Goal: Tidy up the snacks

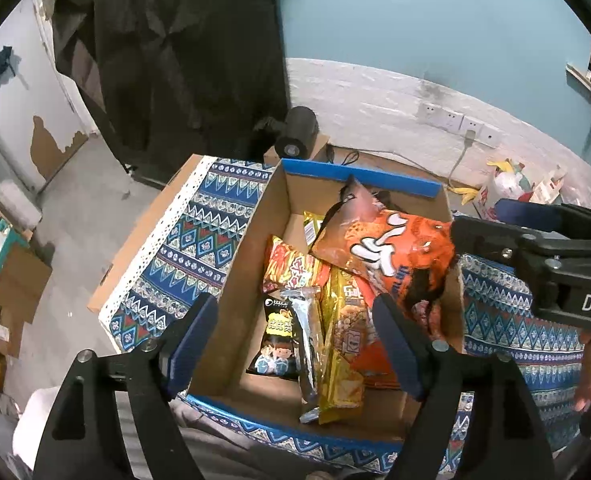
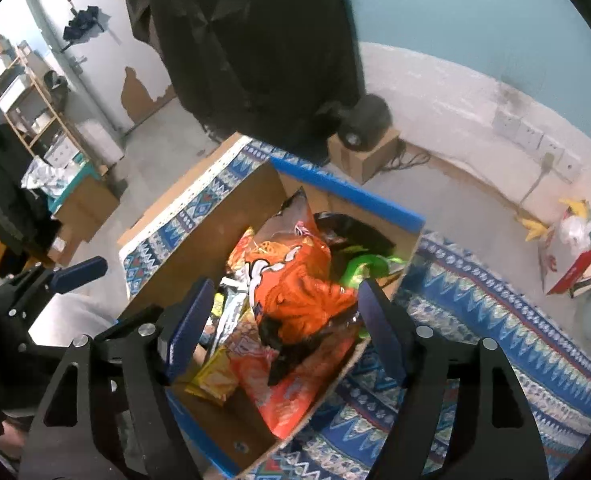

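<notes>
Both grippers are hanging unclenched over the cardboard box (image 1: 271, 208), the right gripper (image 2: 283, 320) seemingly nearer the orange snack bag (image 1: 391, 256), directly below it.

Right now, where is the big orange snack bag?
The big orange snack bag lies on top of the pile inside the cardboard box, toward its right wall, overlapping the yellow snack packet in the left wrist view.

Teal upper wall (image 1: 435, 12), white lower wall with sockets (image 1: 451, 118), grey concrete floor (image 1: 83, 208), wooden shelving (image 2: 23, 92)
</notes>
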The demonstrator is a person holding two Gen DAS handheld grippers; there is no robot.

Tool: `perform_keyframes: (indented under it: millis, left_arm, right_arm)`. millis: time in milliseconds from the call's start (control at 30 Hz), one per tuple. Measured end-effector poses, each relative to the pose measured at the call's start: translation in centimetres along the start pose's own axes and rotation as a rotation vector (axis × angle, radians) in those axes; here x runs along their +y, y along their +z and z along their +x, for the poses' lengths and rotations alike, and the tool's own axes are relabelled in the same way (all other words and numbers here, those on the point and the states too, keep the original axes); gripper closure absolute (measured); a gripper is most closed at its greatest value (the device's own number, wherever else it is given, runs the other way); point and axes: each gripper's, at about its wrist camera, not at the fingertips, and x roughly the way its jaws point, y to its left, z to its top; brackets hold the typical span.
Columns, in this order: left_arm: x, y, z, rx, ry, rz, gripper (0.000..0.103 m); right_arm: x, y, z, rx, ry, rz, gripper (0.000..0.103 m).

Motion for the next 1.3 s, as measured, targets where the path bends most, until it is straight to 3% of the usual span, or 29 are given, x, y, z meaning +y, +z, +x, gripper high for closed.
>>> perform_keyframes:
  millis: [233, 633, 1300]
  left_arm:
    - [-0.9, 0.1, -2.0, -0.038, 0.004, 0.020, 0.016]
    - [-3.2, 0.0, -5.5, -0.108, -0.011, 0.073, 0.011]
    - [-6.4, 0.3, -8.3, -0.142, -0.026, 0.109, 0.010]
  right_arm:
    - [-0.5, -0.9, -3.9, -0.070, -0.094, -0.018, 0.025]
    - [-2.1, -3.5, -10.1, -0.185, -0.156, -0.003, 0.025]
    - [-5.4, -7.4, -14.8, -0.276, -0.257, 0.016, 0.024]
